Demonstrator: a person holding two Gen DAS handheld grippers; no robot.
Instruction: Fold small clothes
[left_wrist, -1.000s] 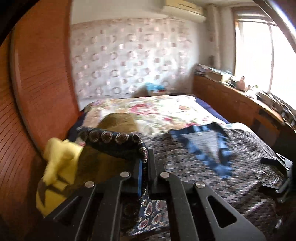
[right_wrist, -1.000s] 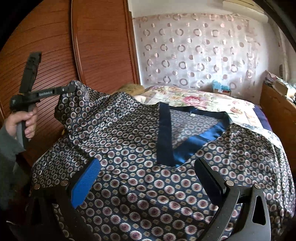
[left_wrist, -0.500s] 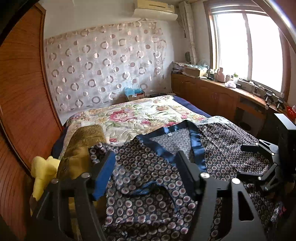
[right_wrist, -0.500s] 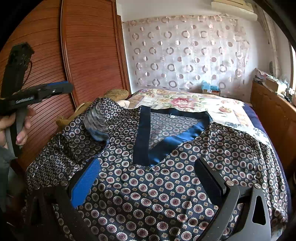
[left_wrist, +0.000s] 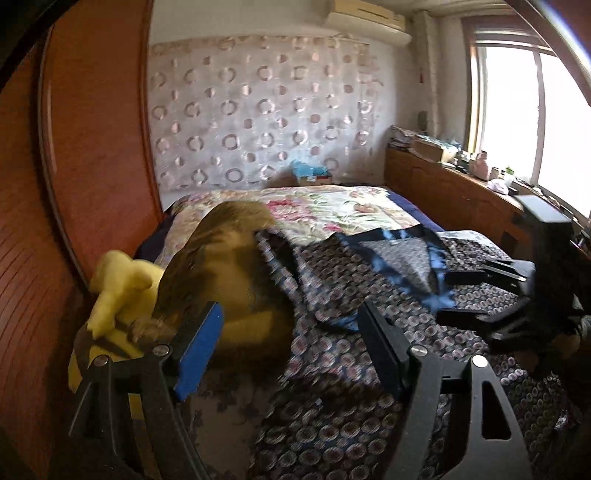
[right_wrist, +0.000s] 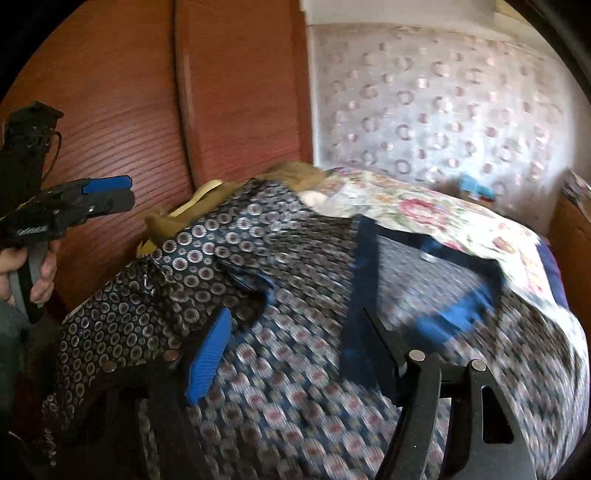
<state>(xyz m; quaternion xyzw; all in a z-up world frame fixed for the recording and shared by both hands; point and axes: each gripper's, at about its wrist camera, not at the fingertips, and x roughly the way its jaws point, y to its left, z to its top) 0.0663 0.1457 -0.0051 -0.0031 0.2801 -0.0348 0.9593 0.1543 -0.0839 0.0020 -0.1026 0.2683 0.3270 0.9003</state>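
A dark blue top with a ring pattern (right_wrist: 295, 258) and a blue satin neck band (right_wrist: 364, 266) lies spread on the bed. Its left sleeve (right_wrist: 236, 273) is folded inward over the body. In the left wrist view the top (left_wrist: 351, 291) lies ahead and to the right. My left gripper (left_wrist: 288, 317) is open over the top's left edge and holds nothing. It also shows at the left edge of the right wrist view as the left gripper (right_wrist: 110, 195), held in a hand. The jaws of my right gripper (right_wrist: 295, 321) are closing above the chest; fabric lies beneath them, not pinched.
A brown cushion (left_wrist: 229, 266) and a yellow plush toy (left_wrist: 122, 280) sit at the bed's left side against the wooden wardrobe (left_wrist: 92, 147). A floral quilt (left_wrist: 332, 206) covers the far half of the bed. A wooden cabinet (left_wrist: 443, 192) runs under the window.
My left gripper let go of the sleeve, opened and drew back to the left; the sleeve now lies folded on the top. My right gripper swung left and its jaws narrowed.
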